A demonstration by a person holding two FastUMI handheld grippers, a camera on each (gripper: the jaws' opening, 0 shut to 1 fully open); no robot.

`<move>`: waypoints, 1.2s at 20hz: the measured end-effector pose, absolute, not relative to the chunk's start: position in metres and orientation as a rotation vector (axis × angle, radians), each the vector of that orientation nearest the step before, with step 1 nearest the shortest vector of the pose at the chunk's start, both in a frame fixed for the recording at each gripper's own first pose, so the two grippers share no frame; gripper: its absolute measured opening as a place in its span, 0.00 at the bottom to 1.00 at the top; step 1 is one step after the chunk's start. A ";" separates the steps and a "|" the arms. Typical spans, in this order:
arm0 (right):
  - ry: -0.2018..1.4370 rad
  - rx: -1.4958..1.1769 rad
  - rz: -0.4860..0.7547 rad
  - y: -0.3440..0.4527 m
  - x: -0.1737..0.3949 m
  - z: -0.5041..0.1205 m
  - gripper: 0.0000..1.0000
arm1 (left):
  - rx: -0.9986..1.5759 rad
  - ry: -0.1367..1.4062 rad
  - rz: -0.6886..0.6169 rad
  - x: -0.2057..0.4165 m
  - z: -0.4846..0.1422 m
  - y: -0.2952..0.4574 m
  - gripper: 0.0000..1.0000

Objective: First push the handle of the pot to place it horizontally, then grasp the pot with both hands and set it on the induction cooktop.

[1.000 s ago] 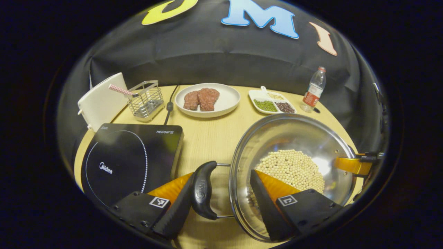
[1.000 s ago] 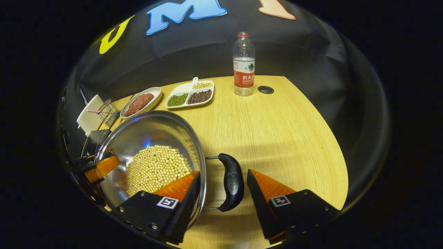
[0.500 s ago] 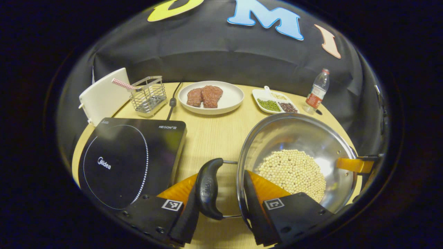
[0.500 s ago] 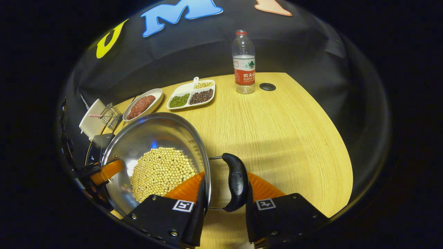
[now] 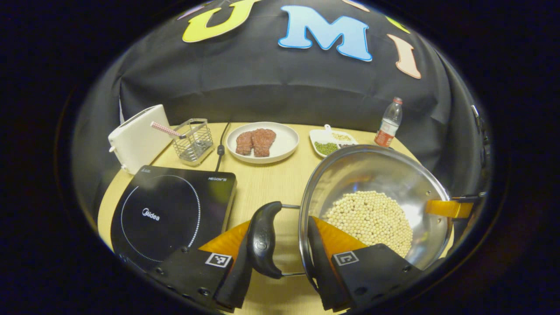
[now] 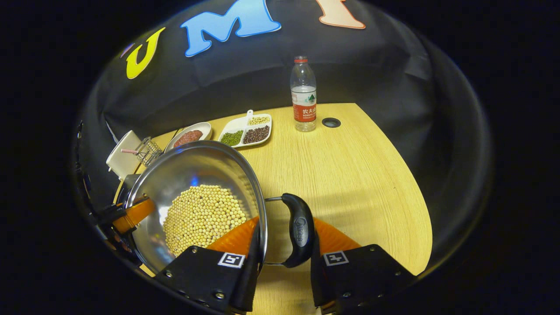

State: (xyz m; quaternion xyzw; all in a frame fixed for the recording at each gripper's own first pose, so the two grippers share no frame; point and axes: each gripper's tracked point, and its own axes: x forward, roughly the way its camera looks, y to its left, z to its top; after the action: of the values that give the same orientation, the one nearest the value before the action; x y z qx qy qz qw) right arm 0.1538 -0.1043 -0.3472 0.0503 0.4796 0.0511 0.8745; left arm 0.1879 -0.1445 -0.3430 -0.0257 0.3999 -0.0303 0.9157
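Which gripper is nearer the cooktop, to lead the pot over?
Left. The left gripper, shut on the pot by its cooktop-side handle, sits beside the induction cooktop.

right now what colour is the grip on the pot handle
Black, glossy, on bare wire arms. The handle shows best in the right gripper view.
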 end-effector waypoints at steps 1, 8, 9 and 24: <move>1.003 0.093 0.114 -0.103 0.149 -0.344 0.51 | -0.059 0.823 -0.055 0.180 -0.340 -0.142 0.69; 0.982 0.083 0.116 -0.075 0.126 -0.320 0.50 | -0.050 0.787 -0.055 0.161 -0.315 -0.108 0.70; 0.979 0.089 0.109 -0.068 0.124 -0.316 0.50 | -0.046 0.784 -0.061 0.160 -0.313 -0.101 0.70; 0.971 0.098 0.086 0.065 0.113 -0.302 0.50 | -0.039 0.758 -0.083 0.171 -0.296 0.038 0.70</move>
State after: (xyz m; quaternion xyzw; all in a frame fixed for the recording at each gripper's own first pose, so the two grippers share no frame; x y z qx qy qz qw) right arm 0.1126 0.0647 -0.3017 0.0472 0.4664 0.0415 0.8823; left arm 0.1714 0.0381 -0.2964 -0.0192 0.3699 -0.0407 0.9280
